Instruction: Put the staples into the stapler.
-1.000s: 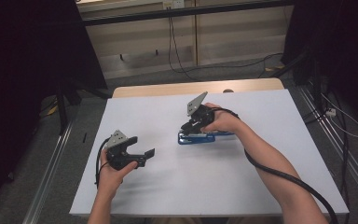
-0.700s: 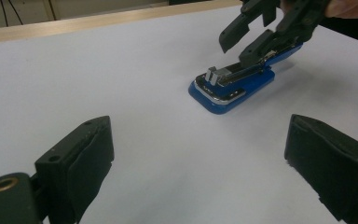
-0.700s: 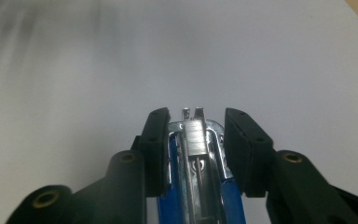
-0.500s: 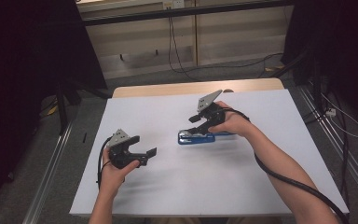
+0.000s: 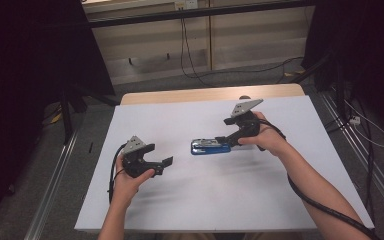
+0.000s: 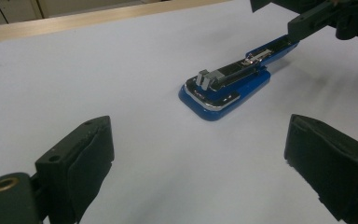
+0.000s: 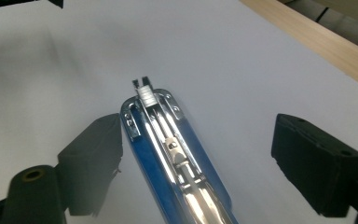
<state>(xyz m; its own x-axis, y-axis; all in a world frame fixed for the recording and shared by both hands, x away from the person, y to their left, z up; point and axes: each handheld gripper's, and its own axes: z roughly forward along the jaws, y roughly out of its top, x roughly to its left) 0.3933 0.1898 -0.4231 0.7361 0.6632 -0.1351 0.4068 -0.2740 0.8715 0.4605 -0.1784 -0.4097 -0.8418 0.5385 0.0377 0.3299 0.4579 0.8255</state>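
Observation:
A blue stapler (image 5: 209, 147) with a bare metal staple channel lies flat on the white table top (image 5: 260, 200), near its middle. In the right gripper view the stapler (image 7: 177, 154) runs between the jaws of my right gripper (image 7: 203, 161). Those jaws have just been opening, and their pads stand apart from it. From above, my right gripper (image 5: 223, 139) sits at the stapler's right end, pointing left. My left gripper (image 5: 167, 162) rests open at the left, aimed at the stapler (image 6: 226, 88), nothing between its pads (image 6: 91, 156).
A wooden table edge (image 5: 205, 94) shows past the white top's far side. Cables (image 5: 190, 55) trail over the floor beyond it. Dark curtains hang at both sides. Metal rails (image 5: 55, 190) run along the floor on the left and right of the table.
My right gripper has drawn back to the right along the stapler, and its jaws have spread off it. The stapler stays in place. The left hand has not moved.

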